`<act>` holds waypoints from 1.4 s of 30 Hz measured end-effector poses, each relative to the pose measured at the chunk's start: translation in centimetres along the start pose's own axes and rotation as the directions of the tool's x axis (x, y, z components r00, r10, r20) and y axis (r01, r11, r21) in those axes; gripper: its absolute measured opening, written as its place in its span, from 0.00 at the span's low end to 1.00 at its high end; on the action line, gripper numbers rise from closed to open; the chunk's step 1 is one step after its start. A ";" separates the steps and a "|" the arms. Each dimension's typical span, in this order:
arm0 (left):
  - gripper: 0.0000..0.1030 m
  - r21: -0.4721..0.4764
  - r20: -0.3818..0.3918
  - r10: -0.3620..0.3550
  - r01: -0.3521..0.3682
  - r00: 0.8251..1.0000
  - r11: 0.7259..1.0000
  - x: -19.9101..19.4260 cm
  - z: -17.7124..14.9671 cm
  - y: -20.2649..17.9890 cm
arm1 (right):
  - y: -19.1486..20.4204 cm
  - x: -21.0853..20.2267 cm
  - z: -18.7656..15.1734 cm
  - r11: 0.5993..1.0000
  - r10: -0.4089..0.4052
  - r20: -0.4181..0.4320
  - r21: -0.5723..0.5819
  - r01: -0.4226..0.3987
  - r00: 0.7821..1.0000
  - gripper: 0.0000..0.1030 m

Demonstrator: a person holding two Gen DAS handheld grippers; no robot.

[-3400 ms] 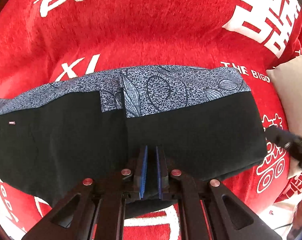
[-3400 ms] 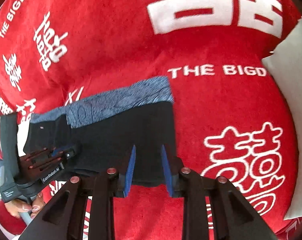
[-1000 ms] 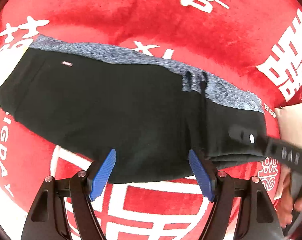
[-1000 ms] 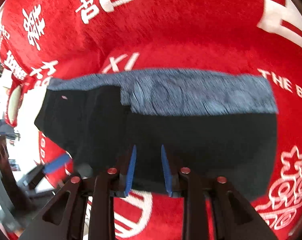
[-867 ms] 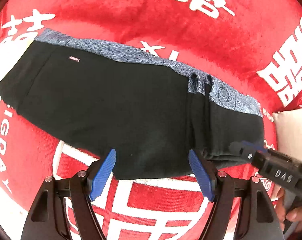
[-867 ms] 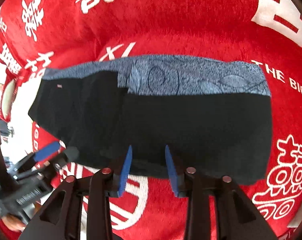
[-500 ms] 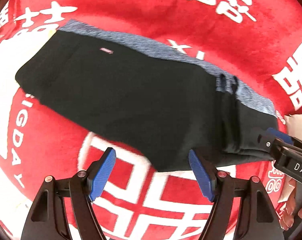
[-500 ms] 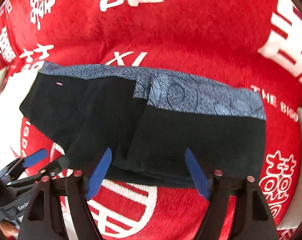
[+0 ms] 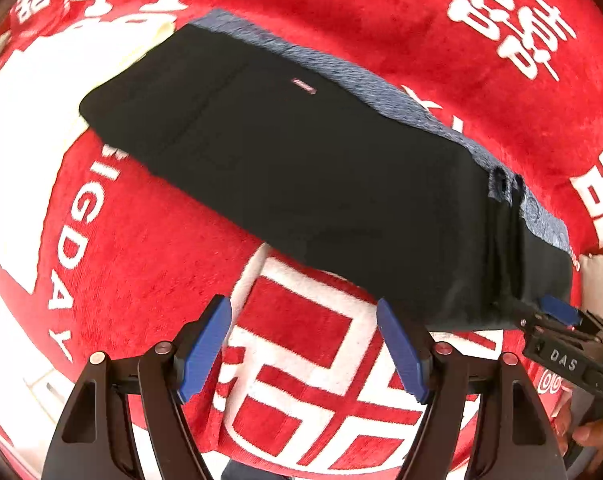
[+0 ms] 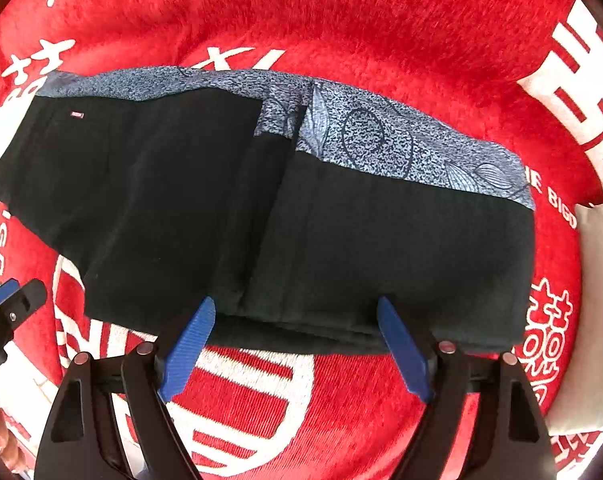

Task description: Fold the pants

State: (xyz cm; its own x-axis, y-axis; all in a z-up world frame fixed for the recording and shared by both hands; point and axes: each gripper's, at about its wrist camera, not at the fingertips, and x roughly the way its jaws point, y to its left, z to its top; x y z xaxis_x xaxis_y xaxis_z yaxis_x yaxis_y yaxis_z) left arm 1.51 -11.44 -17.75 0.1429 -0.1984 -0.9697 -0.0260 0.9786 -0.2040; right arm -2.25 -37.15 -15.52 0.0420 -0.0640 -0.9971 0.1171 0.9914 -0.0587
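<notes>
Both grippers withdrawn, spread; pants (image 10: 341,240) just ahead.

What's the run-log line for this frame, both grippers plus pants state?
left gripper: open, empty | right gripper: open, at near edge of pants | pants: folded, flat on red blanket

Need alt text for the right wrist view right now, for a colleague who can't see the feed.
Black pants with a blue-grey patterned waistband lie folded on a red plush blanket with white lettering, one end doubled over the middle. The right gripper is wide open at the pants' near edge, holding nothing. The left gripper shows at the left edge.
</notes>
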 end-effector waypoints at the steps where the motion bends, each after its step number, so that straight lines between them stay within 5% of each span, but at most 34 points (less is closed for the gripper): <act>1: 0.74 -0.007 -0.001 -0.004 0.004 1.000 1.000 0.0 0.0 0.3 | 0.4 -0.2 -0.1 1.000 0.001 -0.001 -0.002 -0.001 1.000 0.83; 16: 0.74 -0.174 0.114 -0.122 0.141 0.986 0.975 -1.1 2.9 8.7 | 6.2 1.2 0.2 0.996 0.064 -0.009 -0.066 -0.065 0.998 0.84; 24: 0.74 -0.304 0.170 -0.240 0.282 0.956 0.910 1.1 4.7 13.6 | 5.7 2.0 0.5 0.995 0.092 -0.016 -0.046 -0.093 0.996 0.85; 34: 0.74 -0.344 0.265 -0.416 0.488 0.870 0.802 3.1 7.4 15.3 | 5.4 2.3 0.6 0.994 0.104 -0.016 -0.024 -0.105 0.994 0.85; 38: 0.74 -0.360 0.325 -0.484 0.579 0.813 0.731 2.2 8.1 15.9 | 5.3 2.4 0.8 0.994 0.109 -0.021 -0.019 -0.109 0.994 0.85; 39: 0.74 -0.347 0.329 -0.481 0.578 0.812 0.739 2.1 8.3 15.5 | 5.4 2.5 0.8 0.994 0.109 -0.022 -0.020 -0.109 0.994 0.85; 42: 0.74 -0.348 0.287 -0.427 0.509 0.857 0.787 3.0 8.8 14.8 | 5.5 2.4 0.6 0.994 0.106 -0.024 -0.022 -0.106 0.994 0.86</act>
State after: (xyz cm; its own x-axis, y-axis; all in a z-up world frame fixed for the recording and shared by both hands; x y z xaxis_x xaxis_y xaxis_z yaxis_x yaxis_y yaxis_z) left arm 10.22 2.92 -22.46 0.4173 -0.5727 -0.7056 -0.2925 0.6504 -0.7010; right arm -0.91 -31.95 -18.17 0.0300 0.0441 -0.9986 0.0904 0.9948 0.0466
